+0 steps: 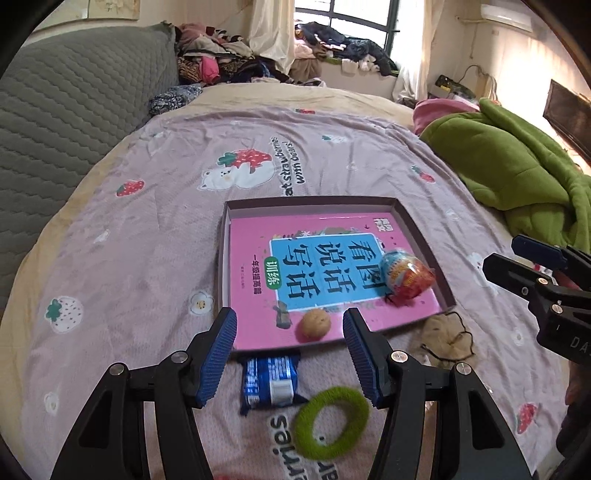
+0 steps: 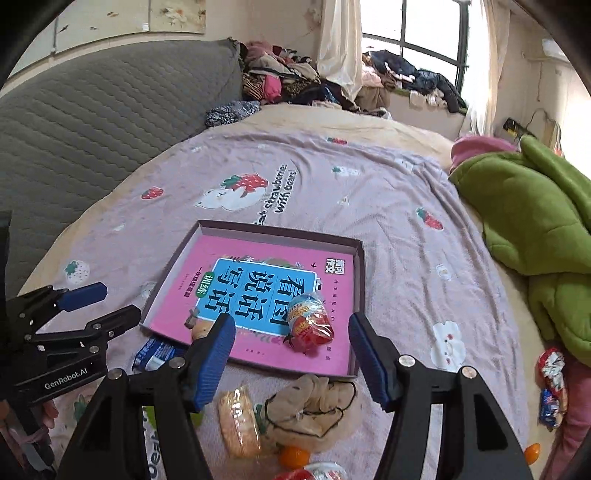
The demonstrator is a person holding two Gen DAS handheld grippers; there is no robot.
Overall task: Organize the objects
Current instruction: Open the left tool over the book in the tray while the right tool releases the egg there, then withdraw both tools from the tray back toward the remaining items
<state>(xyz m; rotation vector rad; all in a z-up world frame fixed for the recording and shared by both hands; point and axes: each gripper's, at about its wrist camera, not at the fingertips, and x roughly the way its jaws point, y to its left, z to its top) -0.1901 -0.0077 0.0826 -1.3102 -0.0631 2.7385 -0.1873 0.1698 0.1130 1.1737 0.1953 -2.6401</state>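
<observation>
Daylight enters through the far window [image 1: 354, 26], which is blown out to white glare. The bed [image 1: 147, 229] is evenly, softly lit, with faint shadows. Both views show strong fisheye bending and dark vignetted corners. Near objects blur slightly; the centre stays sharp.

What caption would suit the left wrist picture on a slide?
Open left gripper above a shallow box holding a pink book, walnut and wrapped egg.
</observation>
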